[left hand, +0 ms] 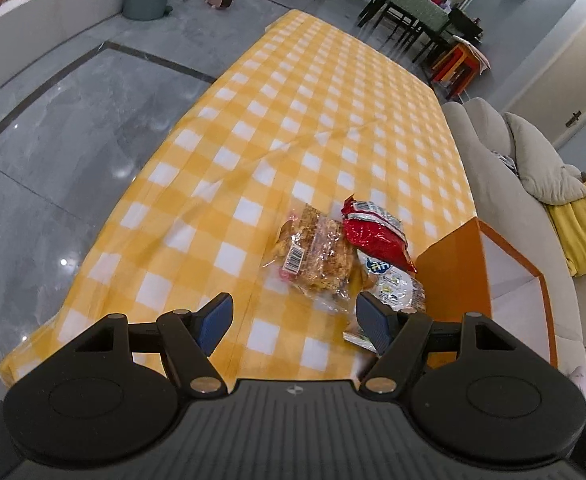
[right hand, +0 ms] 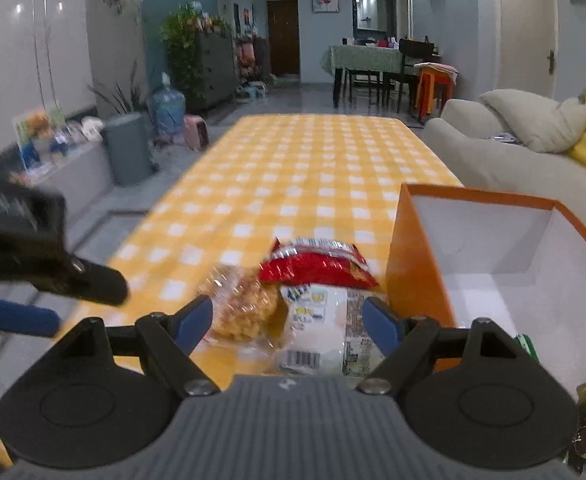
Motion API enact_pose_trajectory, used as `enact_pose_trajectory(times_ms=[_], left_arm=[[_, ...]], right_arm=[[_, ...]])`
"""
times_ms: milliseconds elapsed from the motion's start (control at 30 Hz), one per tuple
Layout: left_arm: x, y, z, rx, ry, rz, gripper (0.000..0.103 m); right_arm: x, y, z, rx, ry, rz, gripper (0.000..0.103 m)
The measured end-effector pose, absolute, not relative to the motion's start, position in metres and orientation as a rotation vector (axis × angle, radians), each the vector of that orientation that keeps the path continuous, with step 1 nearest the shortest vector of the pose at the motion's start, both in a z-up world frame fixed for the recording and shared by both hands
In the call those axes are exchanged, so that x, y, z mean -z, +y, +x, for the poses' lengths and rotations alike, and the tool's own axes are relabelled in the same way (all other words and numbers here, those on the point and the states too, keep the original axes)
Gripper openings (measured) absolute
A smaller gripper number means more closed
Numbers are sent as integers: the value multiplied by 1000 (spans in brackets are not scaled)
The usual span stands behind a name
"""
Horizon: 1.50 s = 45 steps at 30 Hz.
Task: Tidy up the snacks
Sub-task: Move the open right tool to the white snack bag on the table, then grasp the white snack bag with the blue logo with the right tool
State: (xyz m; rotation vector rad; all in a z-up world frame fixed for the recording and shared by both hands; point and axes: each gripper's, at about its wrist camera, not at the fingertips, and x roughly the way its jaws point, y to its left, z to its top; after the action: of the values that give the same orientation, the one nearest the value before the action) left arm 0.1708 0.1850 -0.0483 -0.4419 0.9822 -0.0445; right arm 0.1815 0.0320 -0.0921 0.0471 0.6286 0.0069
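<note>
Three snack packs lie together on the yellow checked tablecloth (left hand: 253, 128): a clear bag of golden pastry (left hand: 317, 256), a red packet (left hand: 377, 234) and a white packet (left hand: 393, 286). They also show in the right wrist view: pastry bag (right hand: 245, 306), red packet (right hand: 317, 266), white packet (right hand: 325, 332). An orange box with a white inside (right hand: 493, 248) stands just right of them. My left gripper (left hand: 293, 320) is open, above the table just short of the pastry bag. My right gripper (right hand: 289, 320) is open, low over the white packet, which lies between its fingers.
The box also shows in the left wrist view (left hand: 465, 268); small wrapped snacks (right hand: 585, 420) lie in its near corner. A grey sofa (left hand: 533, 184) with cushions runs along the table's right side. Grey tiled floor (left hand: 65, 128) lies left of the table. The left gripper shows at the left of the right wrist view (right hand: 53, 280).
</note>
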Motion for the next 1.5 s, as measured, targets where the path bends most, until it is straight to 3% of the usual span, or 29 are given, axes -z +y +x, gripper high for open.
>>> enact_pose_trajectory(times_ms=[433, 467, 500, 567, 633, 1033, 1267, 1433, 1467, 1500], left_arm=[[63, 194, 186, -7, 1029, -493, 80], [63, 194, 186, -18, 1037, -479, 81], [64, 193, 187, -17, 1042, -464, 81], [67, 194, 187, -22, 1049, -451, 81], [70, 198, 189, -32, 1060, -464, 81], [70, 204, 187, -34, 1064, -507, 81], [65, 208, 183, -40, 1048, -532, 81], [62, 213, 180, -44, 1040, -539, 81], [61, 214, 179, -45, 1037, -542, 81], [61, 216, 179, -46, 1035, -546, 81]], right_arm=[[137, 53, 233, 259, 708, -77, 73], [140, 55, 237, 284, 710, -93, 71], [143, 55, 240, 298, 717, -89, 58], [148, 52, 244, 316, 735, -76, 53], [148, 56, 243, 309, 728, -94, 40], [136, 48, 231, 243, 766, -36, 18], [120, 56, 198, 113, 824, 44, 14], [121, 73, 175, 20, 741, -39, 16], [122, 75, 171, 10, 712, -63, 23], [124, 76, 168, 8, 691, -83, 41]])
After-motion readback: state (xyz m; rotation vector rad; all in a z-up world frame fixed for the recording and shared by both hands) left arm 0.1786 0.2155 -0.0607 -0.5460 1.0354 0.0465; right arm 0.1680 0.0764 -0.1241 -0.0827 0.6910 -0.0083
